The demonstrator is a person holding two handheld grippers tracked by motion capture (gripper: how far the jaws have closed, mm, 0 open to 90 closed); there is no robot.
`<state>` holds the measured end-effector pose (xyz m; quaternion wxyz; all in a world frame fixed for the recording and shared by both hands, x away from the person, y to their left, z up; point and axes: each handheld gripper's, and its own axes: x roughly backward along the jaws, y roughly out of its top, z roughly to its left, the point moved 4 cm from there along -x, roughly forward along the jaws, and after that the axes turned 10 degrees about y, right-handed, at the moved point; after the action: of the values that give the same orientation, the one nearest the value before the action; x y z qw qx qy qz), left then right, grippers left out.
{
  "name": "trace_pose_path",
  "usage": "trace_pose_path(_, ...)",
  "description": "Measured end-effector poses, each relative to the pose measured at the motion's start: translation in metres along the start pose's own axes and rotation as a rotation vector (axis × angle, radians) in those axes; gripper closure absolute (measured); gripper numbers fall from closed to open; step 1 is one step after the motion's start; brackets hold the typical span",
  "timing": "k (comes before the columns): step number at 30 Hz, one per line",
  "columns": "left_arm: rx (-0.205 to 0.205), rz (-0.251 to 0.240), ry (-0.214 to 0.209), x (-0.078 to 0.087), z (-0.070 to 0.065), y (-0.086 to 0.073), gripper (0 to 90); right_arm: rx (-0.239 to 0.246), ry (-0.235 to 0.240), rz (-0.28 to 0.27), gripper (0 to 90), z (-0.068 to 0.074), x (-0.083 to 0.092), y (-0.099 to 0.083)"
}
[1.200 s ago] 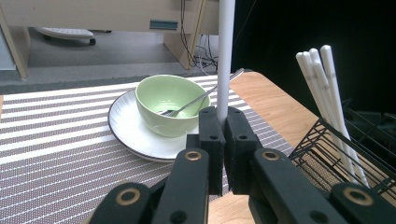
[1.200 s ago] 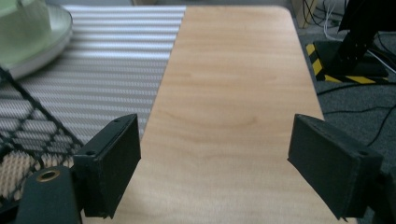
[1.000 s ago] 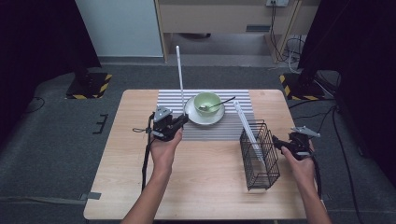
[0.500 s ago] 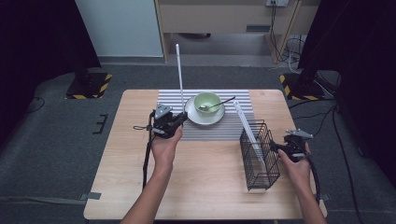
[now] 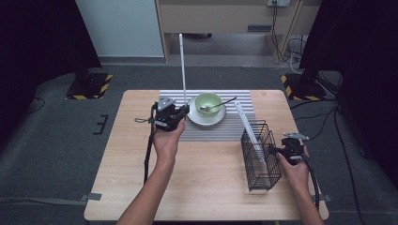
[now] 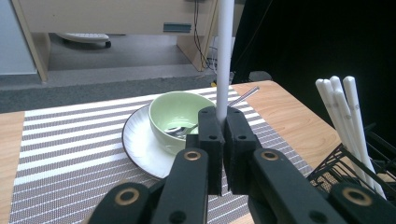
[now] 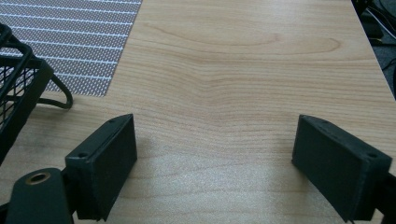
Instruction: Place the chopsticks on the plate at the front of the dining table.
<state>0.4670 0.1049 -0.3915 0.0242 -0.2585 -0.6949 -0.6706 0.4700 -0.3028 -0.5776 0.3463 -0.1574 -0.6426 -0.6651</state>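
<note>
Left hand-held gripper (image 5: 187,110) sits over the left part of the striped mat (image 5: 211,133), just beside the plate (image 5: 206,117). Its jaws are clamped tight on the lower end of a long white stick (image 5: 182,65), which stands nearly upright and rises well above the hand-held gripper. In the left gripper view the stick (image 6: 224,56) comes straight up out of the pinched jaws, with no gap showing at either pad.

Behind the stick: a pale green bowl (image 6: 180,116) on the white plate (image 6: 140,144), a metal spoon (image 6: 233,100) resting in the bowl with its handle sticking out over the rim toward the right.

Right hand-held gripper (image 5: 277,151) rests low at the right side of the worktop (image 5: 117,187), just beside the black wire basket (image 5: 260,157). Its jaws have just been opening and stand wide apart; in the right gripper view nothing lies between them, bare wood of the worktop (image 7: 233,93) below. One corner of the basket (image 7: 16,84) shows at the left edge of that view, near the left jaw but apart from it.

Basket holds several more white sticks (image 5: 248,133), leaning toward the mat and poking out above the rim. From the left gripper view these sticks (image 6: 341,107) stand bundled together at the basket's near corner.
</note>
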Motion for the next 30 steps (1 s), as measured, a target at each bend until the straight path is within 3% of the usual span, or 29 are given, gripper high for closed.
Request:
trace_pose_path(8,-0.011,0.01,0.025,-0.01,-0.003,0.007,86.6,-0.011,0.001,0.007,10.8,0.0,-0.001,0.0)
trace_pose_path(12,0.009,0.016,0.036,-0.018,-0.002,0.006,86.6,-0.011,0.003,0.019,4.4,0.001,-0.002,0.0)
trace_pose_path(19,-0.012,0.038,0.082,-0.035,-0.003,-0.003,86.6,-0.02,-0.001,0.03,2.1,0.002,-0.004,0.001)
trace_pose_path(30,0.03,0.075,0.124,-0.064,-0.006,-0.028,86.6,-0.029,-0.014,0.029,1.9,0.003,-0.004,0.0)
